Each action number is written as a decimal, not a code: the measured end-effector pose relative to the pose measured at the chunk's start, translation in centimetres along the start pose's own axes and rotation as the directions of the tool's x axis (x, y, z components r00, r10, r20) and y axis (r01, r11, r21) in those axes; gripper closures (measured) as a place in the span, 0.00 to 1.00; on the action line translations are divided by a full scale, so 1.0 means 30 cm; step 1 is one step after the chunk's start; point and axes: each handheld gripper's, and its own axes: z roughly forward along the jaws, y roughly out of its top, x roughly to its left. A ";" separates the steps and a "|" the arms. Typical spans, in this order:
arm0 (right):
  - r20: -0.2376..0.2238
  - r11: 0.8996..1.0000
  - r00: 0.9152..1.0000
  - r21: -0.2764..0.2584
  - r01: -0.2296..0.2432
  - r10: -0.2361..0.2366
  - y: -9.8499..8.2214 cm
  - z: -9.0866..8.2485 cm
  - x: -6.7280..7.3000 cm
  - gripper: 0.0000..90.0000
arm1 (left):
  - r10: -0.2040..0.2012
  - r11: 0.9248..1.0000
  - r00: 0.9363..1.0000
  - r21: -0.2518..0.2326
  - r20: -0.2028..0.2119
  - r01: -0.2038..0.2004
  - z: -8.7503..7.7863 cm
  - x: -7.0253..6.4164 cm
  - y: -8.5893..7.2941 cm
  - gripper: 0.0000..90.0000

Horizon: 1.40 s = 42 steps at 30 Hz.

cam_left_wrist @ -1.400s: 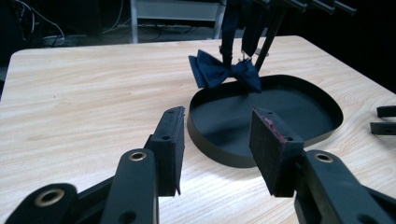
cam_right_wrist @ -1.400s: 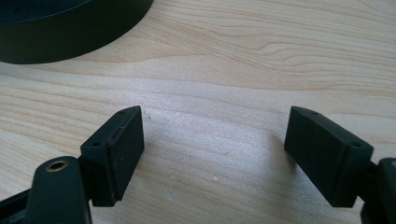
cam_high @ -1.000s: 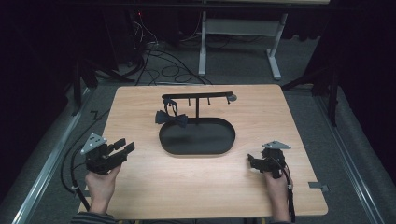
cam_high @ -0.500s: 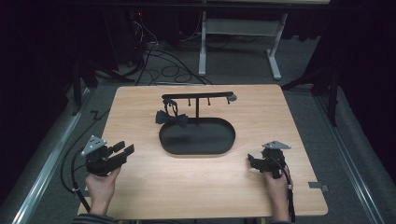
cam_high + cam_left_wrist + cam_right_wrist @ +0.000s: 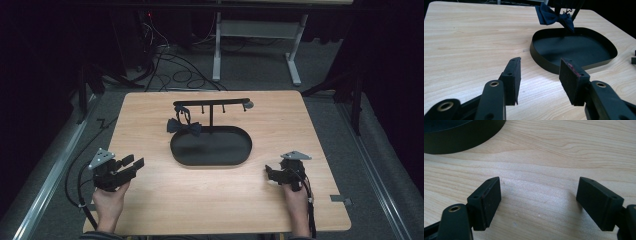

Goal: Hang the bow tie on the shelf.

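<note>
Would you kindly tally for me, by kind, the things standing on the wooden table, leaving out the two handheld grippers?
Black oval tray with raised rim: 1
Black T-shaped stand with hooks, rising at the tray's far edge: 1
Dark navy fabric bow tie, hanging from the stand's left end: 1
Total: 3

A light wooden table (image 5: 150, 115) carries a black oval tray (image 5: 210, 161), seemingly a stand's base.
</note>
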 end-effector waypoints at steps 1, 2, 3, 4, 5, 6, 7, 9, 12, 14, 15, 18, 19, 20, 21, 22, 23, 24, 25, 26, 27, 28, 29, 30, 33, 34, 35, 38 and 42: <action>0.000 1.000 1.000 0.000 0.000 0.000 0.000 0.000 0.000 0.23 | -0.003 1.000 1.000 0.002 0.001 0.003 0.003 0.001 -0.004 0.58; 0.000 1.000 1.000 0.002 0.000 0.000 0.000 0.000 0.000 0.23 | -0.007 1.000 1.000 0.003 0.000 0.007 0.006 0.002 -0.008 0.58; 0.001 1.000 1.000 0.002 0.001 -0.001 0.000 0.000 0.000 0.23 | -0.009 1.000 1.000 0.006 0.001 0.009 0.010 0.003 -0.011 0.58; 0.000 1.000 1.000 0.000 0.000 0.000 0.000 0.000 0.000 0.23 | -0.012 1.000 1.000 0.009 0.003 0.012 0.013 0.004 -0.013 0.58; 0.001 1.000 1.000 0.002 0.001 -0.001 0.000 0.000 0.000 0.23 | -0.014 1.000 1.000 0.010 0.005 0.014 0.016 0.004 -0.014 0.58; 0.000 1.000 1.000 0.001 0.001 -0.001 0.000 0.000 0.000 0.23 | -0.017 1.000 1.000 0.010 0.007 0.017 0.019 0.004 -0.014 0.58; 0.001 1.000 1.000 0.003 0.002 -0.002 0.000 -0.001 0.000 0.23 | -0.014 1.000 1.000 0.015 0.009 0.014 0.022 0.003 -0.014 0.58; 0.001 1.000 1.000 0.002 0.001 -0.001 0.000 -0.001 0.000 0.23 | -0.005 1.000 1.000 0.019 0.003 0.005 0.029 -0.001 -0.014 0.58; 0.000 1.000 1.000 0.000 0.000 0.000 0.000 0.000 0.000 0.23 | 0.002 1.000 1.000 0.029 0.001 -0.002 0.041 -0.004 -0.020 0.58; 0.000 1.000 1.000 0.000 0.000 0.000 0.000 0.000 0.000 0.23 | 0.001 0.999 1.000 0.034 0.001 -0.001 0.047 -0.005 -0.025 0.58; 0.000 1.000 1.000 0.002 0.001 -0.001 0.000 0.000 0.000 0.23 | 0.002 0.999 1.000 0.036 0.001 -0.002 0.049 -0.006 -0.028 0.57; 0.000 1.000 1.000 0.000 0.000 0.000 0.000 0.000 0.000 0.23 | 0.001 0.999 1.000 0.045 -0.001 -0.001 0.053 -0.004 -0.032 0.57; 0.000 1.000 1.000 0.002 0.000 0.000 0.000 0.000 0.000 0.23 | 0.000 0.999 1.000 0.045 -0.002 0.000 0.054 -0.004 -0.033 0.57; 0.000 1.000 1.000 0.002 0.000 0.000 0.000 0.000 0.000 0.23 | -0.001 0.999 1.000 0.044 -0.003 0.001 0.055 -0.004 -0.034 0.57; 0.000 1.000 1.000 0.000 0.000 0.000 0.000 0.000 0.000 0.23 | -0.003 0.999 1.000 0.045 -0.001 0.003 0.056 -0.005 -0.035 0.57; 0.000 1.000 1.000 0.002 0.000 0.000 0.000 -0.001 0.000 0.23 | -0.003 0.999 1.000 0.048 0.001 0.003 0.057 -0.005 -0.037 0.57; 0.000 1.000 1.000 0.002 0.000 0.000 0.000 0.000 0.000 0.23 | -0.003 0.999 1.000 0.046 0.000 0.003 0.059 -0.007 -0.039 0.57; 0.000 1.000 1.000 0.000 0.000 0.000 0.000 0.000 0.000 0.23 | -0.004 0.999 1.000 0.048 0.000 0.004 0.061 -0.007 -0.041 0.57; 0.000 1.000 1.000 0.000 0.000 0.000 0.000 0.000 0.000 0.23 | -0.005 0.999 1.000 0.050 0.002 0.005 0.063 -0.007 -0.043 0.57; 0.000 1.000 1.000 0.000 0.000 0.000 0.000 0.000 0.000 0.23 | -0.006 0.999 1.000 0.054 0.004 0.006 0.067 -0.007 -0.047 0.57; 0.000 1.000 1.000 0.002 0.000 0.000 0.000 -0.001 0.000 0.23 | -0.008 0.998 1.000 0.057 0.005 0.008 0.069 -0.008 -0.049 0.57; 0.000 1.000 1.000 0.001 0.002 -0.002 0.000 0.000 0.000 0.23 | -0.010 0.998 1.000 0.058 0.007 0.010 0.071 -0.008 -0.052 0.57; 0.000 1.000 1.000 0.003 0.002 -0.002 0.000 -0.001 0.000 0.23 | -0.013 0.998 1.000 0.061 0.009 0.012 0.074 -0.007 -0.054 0.57; 0.000 1.000 1.000 0.003 0.002 -0.002 0.000 -0.001 0.000 0.23 | -0.014 0.998 1.000 0.062 0.007 0.013 0.075 -0.007 -0.054 0.57; 0.000 1.000 1.000 0.001 0.001 -0.001 0.000 0.000 0.000 0.23 | -0.018 0.998 1.000 0.053 0.012 0.018 0.076 -0.005 -0.056 0.57; 0.000 1.000 1.000 0.003 0.002 -0.002 0.000 -0.001 0.000 0.23 | -0.020 0.999 1.000 0.048 0.012 0.019 0.076 -0.005 -0.059 0.57; 0.001 1.000 1.000 0.002 0.000 0.000 0.000 0.000 0.000 0.23 | -0.024 0.999 1.000 0.044 0.012 0.024 0.076 -0.003 -0.063 0.57; 0.003 1.000 1.000 0.000 -0.001 0.001 0.001 0.001 0.000 0.23 | -0.033 0.998 0.999 0.051 0.008 0.032 0.084 0.002 -0.076 0.57; 0.003 1.000 1.000 0.001 0.002 -0.002 0.001 0.000 0.000 0.23 | -0.042 0.997 0.999 0.065 0.010 0.041 0.103 0.003 -0.087 0.56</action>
